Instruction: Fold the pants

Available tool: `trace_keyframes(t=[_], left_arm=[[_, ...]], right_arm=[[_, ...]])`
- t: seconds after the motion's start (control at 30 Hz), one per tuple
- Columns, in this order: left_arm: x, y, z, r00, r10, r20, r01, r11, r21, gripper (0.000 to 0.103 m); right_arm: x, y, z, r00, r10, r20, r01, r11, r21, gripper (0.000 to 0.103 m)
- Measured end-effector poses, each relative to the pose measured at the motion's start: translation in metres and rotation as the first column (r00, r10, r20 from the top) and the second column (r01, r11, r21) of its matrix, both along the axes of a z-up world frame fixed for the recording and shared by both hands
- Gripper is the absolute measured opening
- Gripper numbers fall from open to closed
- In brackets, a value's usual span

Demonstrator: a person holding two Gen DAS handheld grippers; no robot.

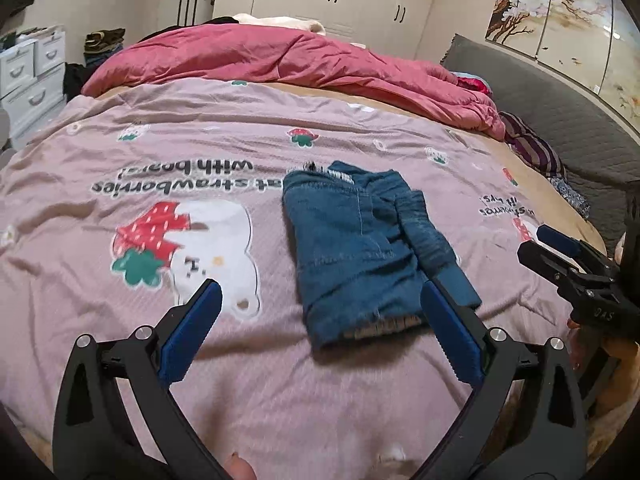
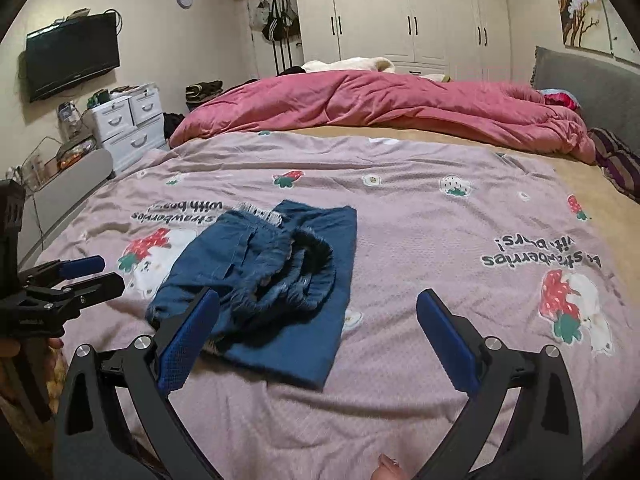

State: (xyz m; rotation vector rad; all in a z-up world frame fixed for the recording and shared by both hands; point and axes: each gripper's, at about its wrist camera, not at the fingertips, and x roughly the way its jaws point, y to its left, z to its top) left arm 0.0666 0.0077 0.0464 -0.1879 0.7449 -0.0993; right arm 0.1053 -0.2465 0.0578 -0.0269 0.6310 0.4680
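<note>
A pair of blue denim pants (image 1: 352,240) (image 2: 224,256) lies folded into a compact rectangle on the pink strawberry-print bedspread (image 1: 240,140) (image 2: 440,240), with frayed hems showing at its ends. My left gripper (image 1: 320,286) hovers open just in front of the bundle, its right blue pad beside the near right corner and nothing between the pads. My right gripper (image 2: 319,294) is open too, with its left pad over the bundle's near edge and not pressing on it. Each gripper shows at the edge of the other's view: the right gripper (image 1: 534,241) and the left gripper (image 2: 110,272).
A bunched pink duvet (image 1: 280,60) (image 2: 360,100) lies along the far side of the bed. A grey headboard (image 1: 540,100) and a striped cloth (image 1: 532,144) are to the right. White drawers (image 2: 128,128), a wall TV (image 2: 72,56) and wardrobes (image 2: 400,12) stand beyond.
</note>
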Motion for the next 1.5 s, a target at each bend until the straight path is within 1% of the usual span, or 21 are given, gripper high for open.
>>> trace_keyframes(t=[0.2,0.4,0.6,0.77,0.97,1.17,1.5], left_arm=[[-0.020,-0.006,-0.015,1.000,-0.003,-0.026,0.003,1.000,-0.015,0.094],[-0.025,-0.009,-0.035,0.998,-0.001,-0.068,0.001,1.000,-0.002,0.094],[-0.028,-0.009,-0.051,0.997,0.004,-0.077,-0.004,1.000,0.001,0.094],[-0.029,-0.008,-0.061,0.998,0.017,-0.068,-0.018,1.000,-0.024,0.094],[-0.030,-0.011,-0.064,0.998,0.015,-0.058,-0.016,1.000,-0.016,0.094],[-0.029,-0.012,-0.065,0.998,0.013,-0.065,-0.014,1.000,-0.015,0.094],[-0.031,-0.015,-0.064,0.998,0.010,-0.068,-0.010,1.000,-0.005,0.094]], right_arm=[[-0.024,0.005,-0.015,1.000,0.001,-0.001,-0.001,1.000,-0.028,0.098],[-0.037,0.011,-0.034,1.000,-0.001,-0.030,0.000,0.999,-0.049,0.098],[-0.040,0.008,-0.054,0.997,-0.030,-0.071,0.026,0.999,-0.047,0.098],[-0.043,0.007,-0.060,0.997,-0.050,-0.062,0.048,0.998,-0.038,0.098],[-0.045,0.010,-0.064,0.998,-0.056,-0.035,0.055,0.997,-0.045,0.098],[-0.045,0.013,-0.070,0.997,-0.053,-0.050,0.050,0.997,-0.057,0.099],[-0.046,0.014,-0.069,0.997,-0.052,-0.059,0.049,0.997,-0.056,0.099]])
